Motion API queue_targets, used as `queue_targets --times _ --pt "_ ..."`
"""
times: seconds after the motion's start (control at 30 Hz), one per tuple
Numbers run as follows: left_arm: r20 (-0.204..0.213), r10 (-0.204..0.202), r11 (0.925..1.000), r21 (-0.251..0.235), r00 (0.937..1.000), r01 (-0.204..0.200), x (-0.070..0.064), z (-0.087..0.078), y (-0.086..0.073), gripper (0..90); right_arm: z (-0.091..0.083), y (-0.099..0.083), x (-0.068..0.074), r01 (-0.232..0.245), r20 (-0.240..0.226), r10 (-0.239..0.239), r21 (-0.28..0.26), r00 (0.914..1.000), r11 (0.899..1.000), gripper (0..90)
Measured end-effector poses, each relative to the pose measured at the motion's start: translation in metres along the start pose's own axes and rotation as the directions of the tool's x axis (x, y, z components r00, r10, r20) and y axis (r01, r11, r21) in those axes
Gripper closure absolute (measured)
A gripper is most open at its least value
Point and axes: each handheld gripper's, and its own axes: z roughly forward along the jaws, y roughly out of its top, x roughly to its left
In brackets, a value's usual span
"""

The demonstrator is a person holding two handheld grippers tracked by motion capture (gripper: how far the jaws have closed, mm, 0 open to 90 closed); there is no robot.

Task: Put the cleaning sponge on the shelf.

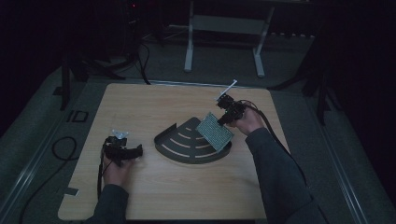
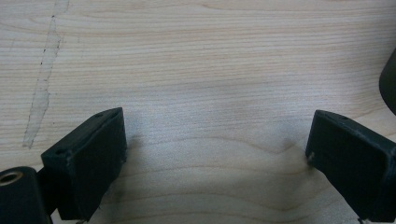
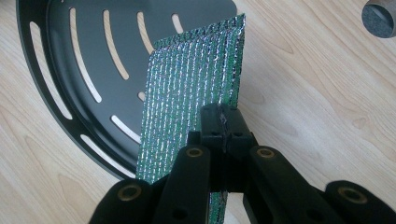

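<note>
A black fan-shaped tray (image 1: 182, 149) with curved slots lies in the middle of the wooden table. My right gripper (image 1: 227, 115) is shut on the edge of a shiny silver-green textured pad (image 1: 214, 131), held tilted over the tray's right side. In the right gripper view the pad (image 3: 187, 102) rises from the shut gripper (image 3: 223, 122), with the slotted tray (image 3: 88, 60) behind it. My left gripper (image 1: 125, 151) rests low at the table's left, apart from the tray. Its jaws stand wide apart over bare wood, the gripper (image 2: 217, 149) open with nothing between them.
The wooden table (image 1: 154, 107) has rounded corners and open room at the back and front. A white table frame (image 1: 224, 28) stands on the floor beyond it. A cable (image 1: 60, 144) lies on the floor at the left. A dark round object (image 3: 380, 16) sits at the right gripper view's top right corner.
</note>
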Motion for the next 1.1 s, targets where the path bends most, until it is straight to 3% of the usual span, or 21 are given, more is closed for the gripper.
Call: queue_targets --times 1.1 --pt "0.0 0.0 1.0 0.0 1.0 0.0 0.0 0.0 0.0 5.5 0.02 0.004 0.007 0.021 0.025 -0.023 0.044 0.9994 0.999 89.5"
